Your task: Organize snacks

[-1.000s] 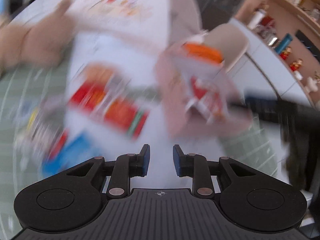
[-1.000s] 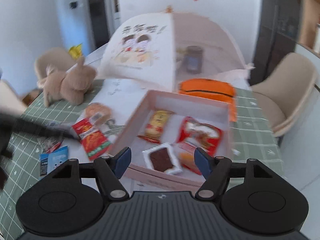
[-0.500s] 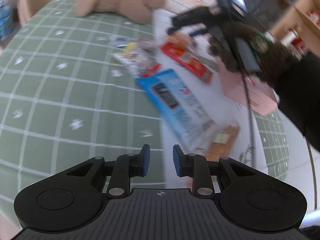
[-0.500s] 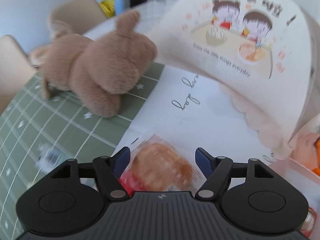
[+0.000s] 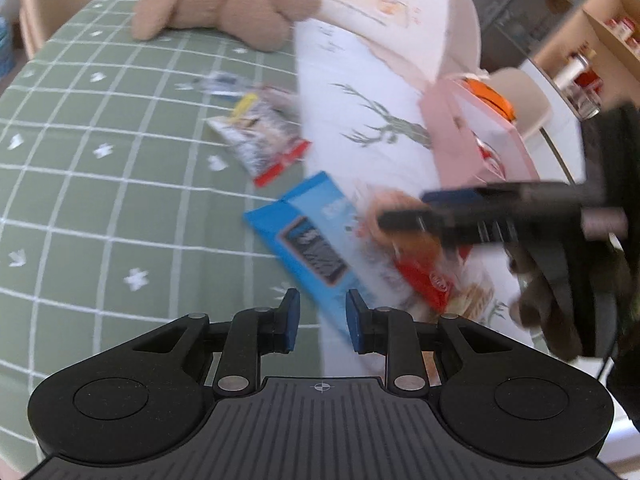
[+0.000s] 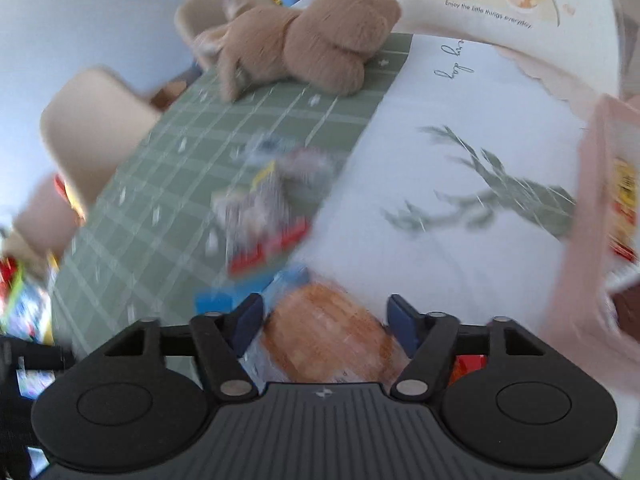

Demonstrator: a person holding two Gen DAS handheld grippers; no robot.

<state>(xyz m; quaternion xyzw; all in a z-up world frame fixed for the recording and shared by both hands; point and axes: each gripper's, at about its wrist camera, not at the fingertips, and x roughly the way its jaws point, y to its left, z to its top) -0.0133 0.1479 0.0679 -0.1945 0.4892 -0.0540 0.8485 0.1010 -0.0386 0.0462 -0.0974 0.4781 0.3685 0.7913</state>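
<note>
My right claw (image 6: 324, 320) has swung down from the pink box (image 6: 576, 240) and just widened; it now straddles the round pastry packet (image 6: 328, 340), not yet pinching, just left of that box. My left claw (image 5: 319, 320) hangs narrow, empty

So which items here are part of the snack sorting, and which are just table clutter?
Part of the job:
- round wrapped pastry, between the open right gripper fingers
- blue packet
- red packet
- grey-and-red packet
- pink box

Just lying about:
- plush toy
- food cover
- chair
</note>
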